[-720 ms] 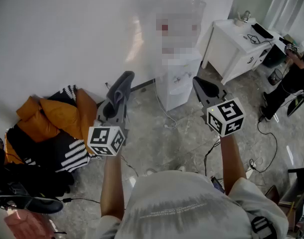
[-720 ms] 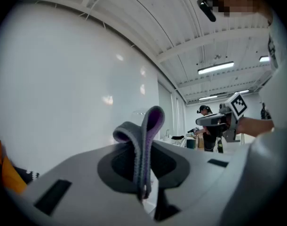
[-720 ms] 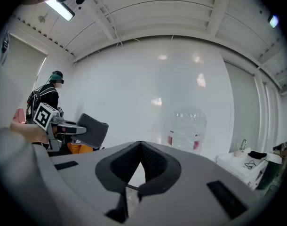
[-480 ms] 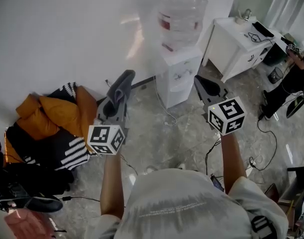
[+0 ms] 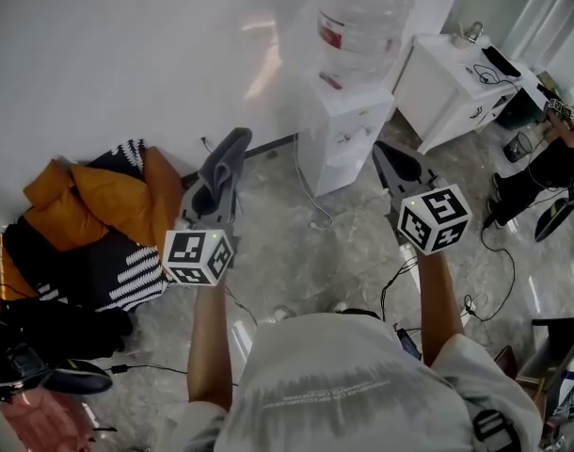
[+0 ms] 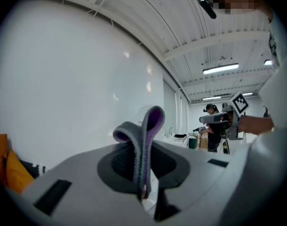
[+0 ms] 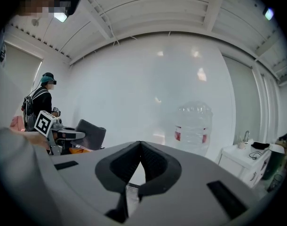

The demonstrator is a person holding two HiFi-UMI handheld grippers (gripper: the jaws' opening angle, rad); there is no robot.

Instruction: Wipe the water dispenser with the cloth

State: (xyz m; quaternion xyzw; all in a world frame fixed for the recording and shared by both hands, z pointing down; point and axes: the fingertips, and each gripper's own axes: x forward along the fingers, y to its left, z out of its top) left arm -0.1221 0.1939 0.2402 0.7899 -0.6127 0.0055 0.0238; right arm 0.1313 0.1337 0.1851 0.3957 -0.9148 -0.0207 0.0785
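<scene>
- Left of the left gripper (image 5: pixel 210 199), a heap of jackets (image 5: pixel 99 219) lies on the floor. It plays no part, and the approach should stay clear of it.
- The left gripper is pinching the cloth (image 5: pixel 225 161), with a folded loop standing up past the jaw tips. Only that narrow fold sticks out, so wiping would likely go better with the flat of the loop laid against the panel, not its edge.
- The water dispenser (image 5: pixel 347 128) stands ahead and to the right of that gripper, well apart from the cloth, with its bottle (image 5: pixel 364 15) on top. The step in hand looks like the approach: carry the cloth forward and rightward, then press lightly so the hard tips do not scrape.
- The right gripper (image 5: pixel 401 169) has its jaws pressed together on nothing, with the dispenser ahead to its left. It could steady the cabinet.
- A white table (image 5: pixel 436 92) stands ahead and to the right of it.
</scene>
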